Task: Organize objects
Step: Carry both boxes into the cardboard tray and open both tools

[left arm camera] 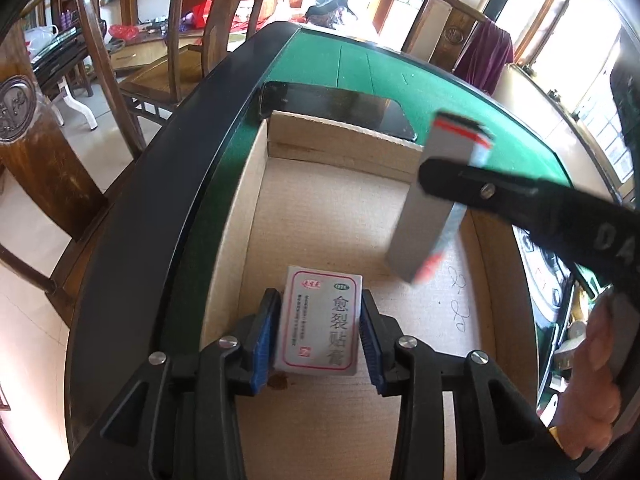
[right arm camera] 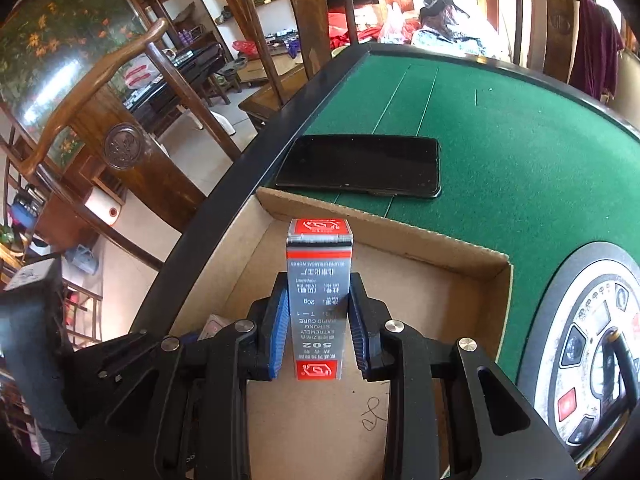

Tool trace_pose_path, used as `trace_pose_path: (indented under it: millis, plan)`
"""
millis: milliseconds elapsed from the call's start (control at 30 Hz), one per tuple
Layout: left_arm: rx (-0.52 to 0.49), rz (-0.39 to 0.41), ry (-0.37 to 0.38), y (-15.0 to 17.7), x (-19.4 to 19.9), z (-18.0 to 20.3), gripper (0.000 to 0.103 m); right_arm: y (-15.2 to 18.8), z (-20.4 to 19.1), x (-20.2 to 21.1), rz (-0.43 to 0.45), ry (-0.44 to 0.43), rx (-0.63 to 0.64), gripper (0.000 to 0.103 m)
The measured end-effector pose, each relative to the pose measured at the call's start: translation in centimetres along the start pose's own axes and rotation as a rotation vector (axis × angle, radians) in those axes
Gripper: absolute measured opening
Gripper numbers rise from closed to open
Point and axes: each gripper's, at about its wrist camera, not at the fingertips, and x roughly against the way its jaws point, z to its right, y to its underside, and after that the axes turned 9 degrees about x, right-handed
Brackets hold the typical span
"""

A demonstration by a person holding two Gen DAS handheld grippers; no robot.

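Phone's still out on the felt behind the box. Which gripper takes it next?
Probably left. Left gripper only straddles the white medicine box lying in the cardboard box, pads barely touching. Right gripper still carries the glue carton. Phone lies beyond.

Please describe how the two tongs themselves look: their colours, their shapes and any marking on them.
Both the left tongs and the right tongs have black angular frames, ribbed blue pads inside the fingers and round silver screws. Seen from the left wrist, the right one's black arm bears pale letters, only partly readable.
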Motion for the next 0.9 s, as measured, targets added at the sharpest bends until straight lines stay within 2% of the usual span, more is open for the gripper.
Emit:
trace_pose_path:
  millis: [133,267,400,467,533,567,733,800,900]
  plan:
    - [0.011,-0.005,0.011,1.6,0.6,-0.2,0.041,0.4,-0.3,0.9,0.009,-0.008,0.022,0.027]
    - [0.042,0.015,-0.004,3.8,2.0,-0.6,0.042,1.3,-0.9,1.4,0.001,-0.057,0.045,0.028]
    - [0.057,0.042,0.015,5.1,3.3,-1.0,0.043,2.5,-2.0,0.9,-0.03,-0.103,0.054,0.028]
    - [0.056,0.048,0.012,5.1,3.5,-1.0,0.052,3.3,-2.6,0.9,-0.045,-0.152,0.052,0.028]
    - [0.069,0.057,-0.003,4.8,3.4,-1.1,0.055,4.2,-3.5,1.2,-0.056,-0.146,0.091,0.028]
    - [0.077,0.056,-0.011,4.6,3.2,-1.1,0.055,4.6,-3.8,1.7,-0.043,-0.142,0.105,0.028]
    - [0.107,0.056,-0.062,2.9,2.2,-1.2,0.055,7.1,-3.2,6.0,0.026,-0.23,0.097,0.028]
    - [0.13,0.09,-0.036,3.1,3.5,-1.2,0.055,8.6,-2.8,7.9,0.044,-0.239,0.102,0.028]
    - [0.099,0.236,-0.014,4.7,7.1,-0.1,0.055,11.8,-1.5,11.1,0.086,-0.228,0.124,0.028]
